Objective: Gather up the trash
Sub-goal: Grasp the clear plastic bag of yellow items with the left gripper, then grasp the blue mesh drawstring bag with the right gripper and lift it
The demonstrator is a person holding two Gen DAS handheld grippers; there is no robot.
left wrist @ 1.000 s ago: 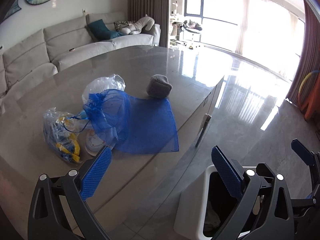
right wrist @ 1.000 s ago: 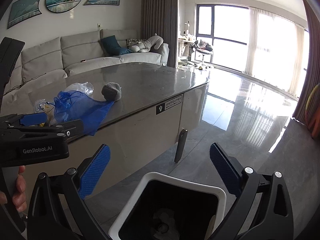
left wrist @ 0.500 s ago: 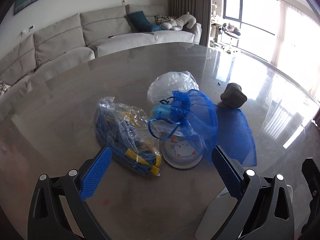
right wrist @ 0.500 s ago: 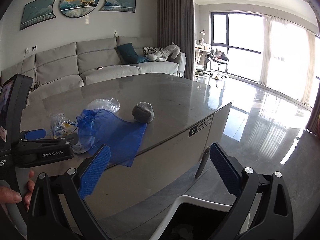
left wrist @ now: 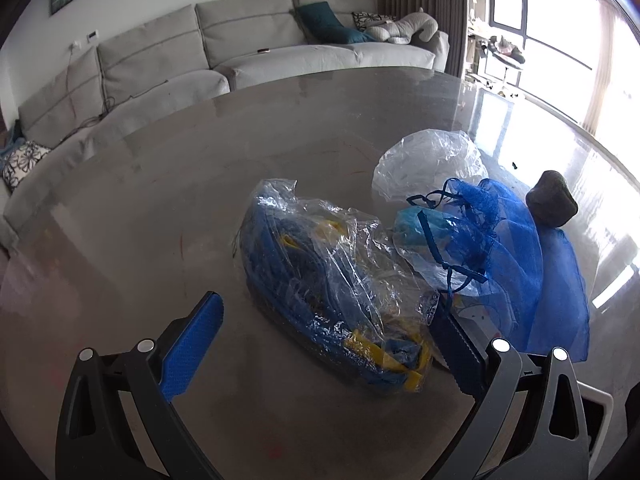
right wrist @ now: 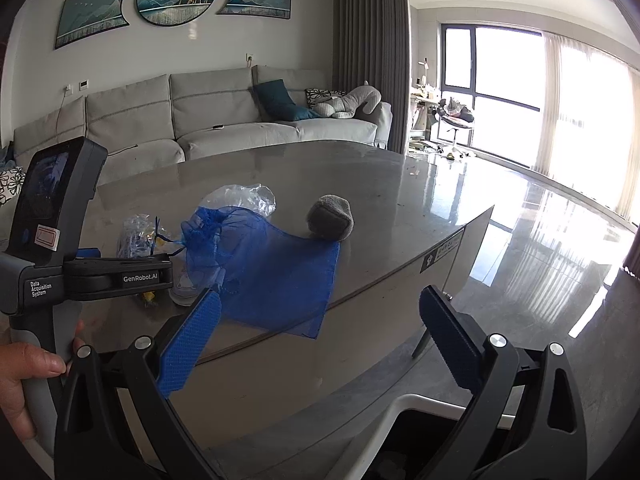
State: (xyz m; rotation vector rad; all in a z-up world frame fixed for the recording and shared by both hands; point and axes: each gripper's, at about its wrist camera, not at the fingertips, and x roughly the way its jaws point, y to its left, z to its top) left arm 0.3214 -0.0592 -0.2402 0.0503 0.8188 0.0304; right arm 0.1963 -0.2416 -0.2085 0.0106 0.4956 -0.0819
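A grey stone-look table (left wrist: 168, 184) fills most of the left wrist view, with a heap of trash gathered right of centre. The left gripper (left wrist: 324, 340) hangs low over the tabletop, jaws spread wide and empty, its blue-padded fingers (left wrist: 188, 344) rising from the bottom edge on either side of a crumpled clear plastic bag (left wrist: 332, 280) stuffed with blue and yellow items. The right-hand finger sits just beside that bag's near end; whether it touches the plastic cannot be told.

To the right of the bag lies a blue mesh drawstring pouch (left wrist: 532, 276), draped partly over a round white lid or dish (only a sliver shows under the mesh). An empty clear plastic bag (left wrist: 428, 160) sits behind the pouch, towards the upper right, and a small grey lump (left wrist: 552, 200), soft-looking, rests at the pouch's far right corner.

In the right wrist view, the right gripper (right wrist: 316, 340) is held off the table's near edge, jaws likewise wide apart and gripping nothing. Below it, at the bottom of the frame, the white rim of a trash bin (right wrist: 404, 404) with a dark interior shows between the fingers. At the left of that frame, a person's hand (right wrist: 24, 380) grasps the handle of the left device, whose body reaches across the pile. A grey sofa (right wrist: 224, 120) lines the wall behind the table.
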